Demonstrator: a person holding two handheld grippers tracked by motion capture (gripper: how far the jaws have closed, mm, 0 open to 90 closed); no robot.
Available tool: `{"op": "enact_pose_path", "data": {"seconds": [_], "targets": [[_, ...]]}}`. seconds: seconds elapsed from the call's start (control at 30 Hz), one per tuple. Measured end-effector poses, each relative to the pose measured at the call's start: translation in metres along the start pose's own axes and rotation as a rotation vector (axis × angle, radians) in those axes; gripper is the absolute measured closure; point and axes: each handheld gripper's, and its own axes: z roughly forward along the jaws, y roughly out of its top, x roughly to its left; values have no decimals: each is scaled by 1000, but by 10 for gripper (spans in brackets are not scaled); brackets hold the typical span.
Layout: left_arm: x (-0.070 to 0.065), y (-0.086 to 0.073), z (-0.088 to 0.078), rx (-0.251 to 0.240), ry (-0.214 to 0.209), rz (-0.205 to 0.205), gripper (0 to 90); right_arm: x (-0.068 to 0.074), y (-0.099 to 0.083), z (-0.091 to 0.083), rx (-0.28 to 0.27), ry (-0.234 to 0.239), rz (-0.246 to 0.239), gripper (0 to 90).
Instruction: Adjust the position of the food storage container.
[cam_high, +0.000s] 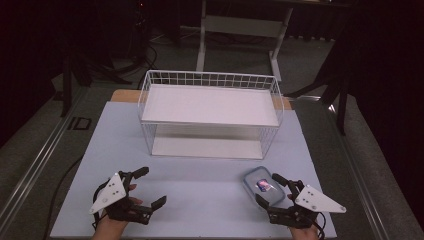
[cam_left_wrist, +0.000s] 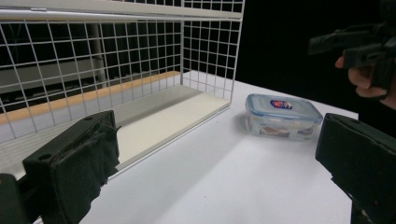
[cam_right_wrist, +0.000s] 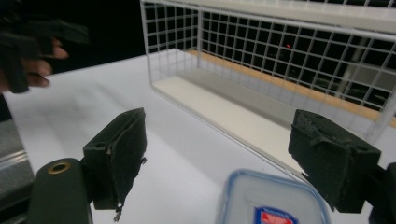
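Right tool hovers with jaws apart around the box on the worktop; left tool gapes, empty. Box looks light, rigid, slick; grip its long sides. Beyond stands a rack.

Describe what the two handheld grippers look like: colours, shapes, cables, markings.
Both are black, skeletal two-jaw tools. The left gripper and right gripper each carry a pale grey three-cornered plate on top, dotted with small screw holes. The jaws end in blocky black pads with a soft, fraying fabric-like face. A dark cable trails from the right one. No printed markings are visible.
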Motion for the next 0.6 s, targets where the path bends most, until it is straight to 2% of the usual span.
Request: {"op": "enact_pose_path", "data": {"seconds": [0.07, 0.13, 0.2, 0.23, 0.27, 0.33, 0.37, 0.5, 0.53, 0.57, 0.6], "targets": [[-1, 0, 0, 4, 0, 2, 4, 2, 2, 0, -4, -2, -14, 190], [-2, 0, 1, 6, -6, 4, 4, 4, 5, -1, -16, 37, -13, 175], [-4, 0, 2, 8, -11, 12, 4, 5, 7, -1, -9, 51, -26, 160], [-5, 1, 3, 6, -16, 16, 4, 11, 11, -4, -22, 35, -73, 157], [-5, 1, 3, 6, -16, 16, 4, 11, 11, -4, -22, 35, -73, 157], [-7, 1, 4, 5, -12, 26, 4, 17, 14, -4, -13, 19, -107, 135], [-7, 2, 3, 2, -14, 33, 4, 20, 15, -7, -35, 26, -84, 128], [-5, 1, 3, 3, -14, 23, 4, 18, 21, -11, -48, 53, -32, 128], [-4, 1, 3, 4, -11, 22, 4, 15, 21, -13, -63, 91, -23, 126], [-4, 0, 4, 2, -12, 18, 4, 15, 21, -15, -79, 95, -25, 127], [-3, 0, 4, 3, -12, 11, 4, 15, 21, -15, -83, 60, -31, 127]]}}
